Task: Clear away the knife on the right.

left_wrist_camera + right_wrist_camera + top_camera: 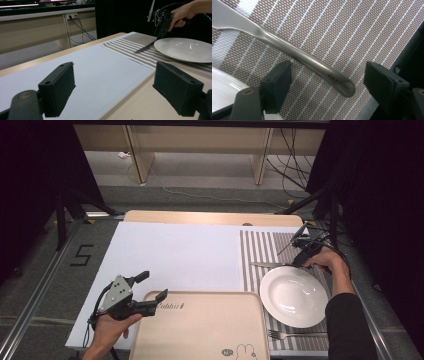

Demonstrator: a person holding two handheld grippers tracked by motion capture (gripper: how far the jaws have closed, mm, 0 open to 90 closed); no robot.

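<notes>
A steel table knife [312,62] lies on the striped placemat [352,30], just beyond the rim of the white plate [294,296]. My right gripper [328,82] points down over its handle end. The handle lies between the two jaws, which stand wide and touch nothing, so it is open. In the high view the knife [267,265] points left from the right gripper [296,262]. My left gripper [152,286] is held open at the near left, with one jaw over the corner of the tan tray [200,325] and nothing between its jaws.
A fork [295,335] lies on the placemat [260,245] on the near side of the plate. A white sheet [170,255] covers the left and middle of the table. Black curtains and stands flank the table on both sides.
</notes>
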